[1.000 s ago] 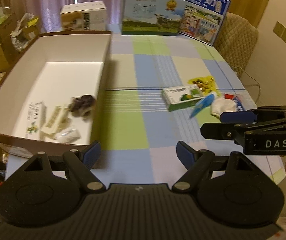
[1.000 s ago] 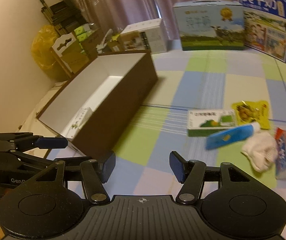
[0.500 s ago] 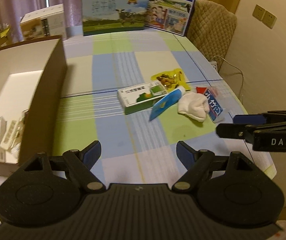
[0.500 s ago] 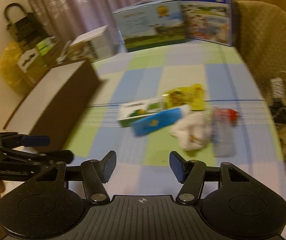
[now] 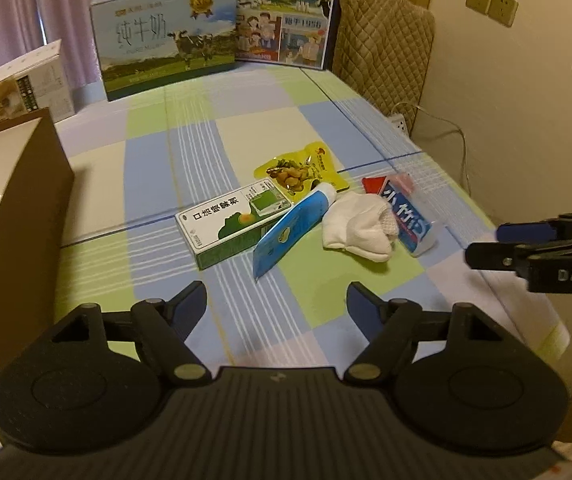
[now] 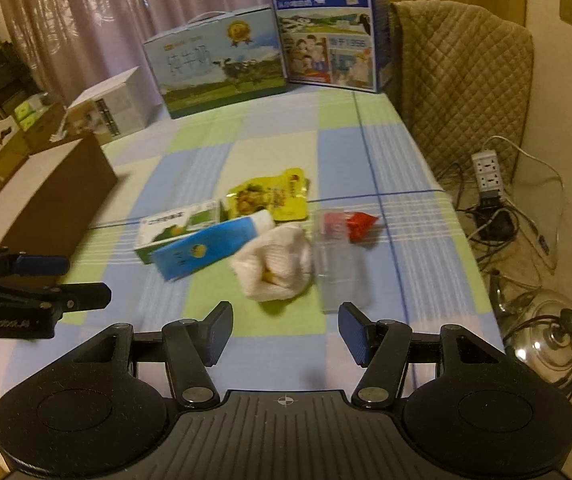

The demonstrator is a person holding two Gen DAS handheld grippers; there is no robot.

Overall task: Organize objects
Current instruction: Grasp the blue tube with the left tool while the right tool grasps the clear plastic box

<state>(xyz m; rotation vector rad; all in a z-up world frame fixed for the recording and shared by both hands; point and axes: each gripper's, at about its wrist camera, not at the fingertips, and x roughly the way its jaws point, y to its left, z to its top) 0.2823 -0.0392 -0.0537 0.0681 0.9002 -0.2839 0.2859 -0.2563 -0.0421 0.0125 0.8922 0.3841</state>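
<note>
Hovering: left gripper [image 5: 277, 304], right gripper [image 6: 285, 327], jaws spread, empty | soft white sock [image 5: 356, 230] | flat rectangular green carton [image 5: 231, 224]

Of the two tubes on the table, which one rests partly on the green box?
The blue tube: its cap end rests on the green box. The other tube, with the red end, lies right of the white sock.

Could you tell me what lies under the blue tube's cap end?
The blue tube rests with its white cap over the yellow snack packet and its body across the green-and-white box; whatever those overlaps cover stays hidden.
</note>
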